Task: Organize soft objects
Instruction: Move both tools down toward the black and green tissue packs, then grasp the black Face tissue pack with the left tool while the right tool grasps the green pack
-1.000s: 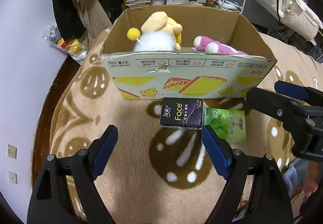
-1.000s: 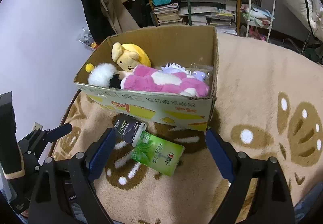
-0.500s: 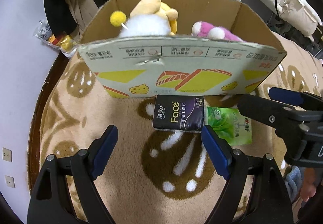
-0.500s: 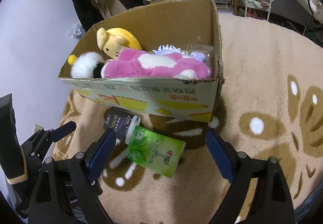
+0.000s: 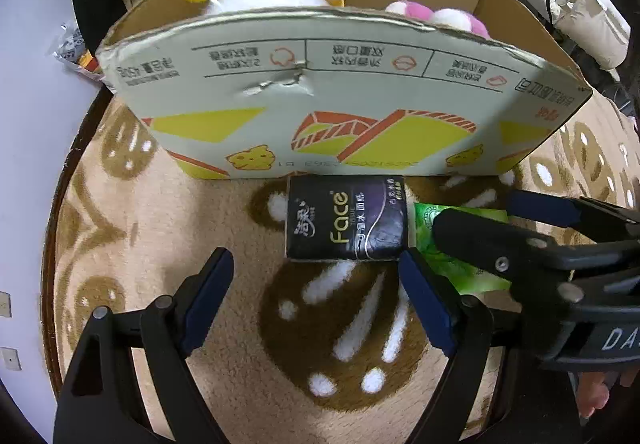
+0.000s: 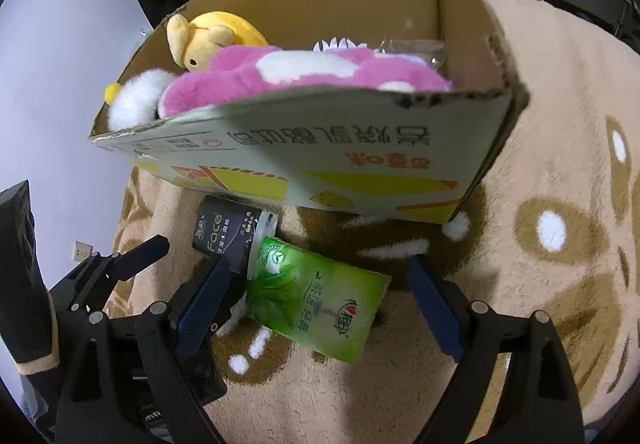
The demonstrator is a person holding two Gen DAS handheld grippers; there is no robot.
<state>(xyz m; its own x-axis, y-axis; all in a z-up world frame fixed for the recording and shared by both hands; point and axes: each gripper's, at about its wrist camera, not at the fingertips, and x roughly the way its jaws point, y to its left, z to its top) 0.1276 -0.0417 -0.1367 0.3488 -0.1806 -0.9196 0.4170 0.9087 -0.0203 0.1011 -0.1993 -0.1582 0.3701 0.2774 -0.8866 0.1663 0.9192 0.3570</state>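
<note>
Moved closer to box (image 5: 344, 92); left gripper (image 5: 316, 284) spread before black pack (image 5: 346, 224), right gripper (image 6: 320, 296) spread over green pack (image 6: 316, 300).

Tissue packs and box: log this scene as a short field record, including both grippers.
surface: patterned rug
box: open cardboard, on the rug
in box: pink plush, yellow plush, white plush
black pack: flat on the rug, against the box front
green pack: on the rug, touching the black pack
left gripper: open, empty, before the black pack
right gripper: open, empty, straddling the green pack
</note>
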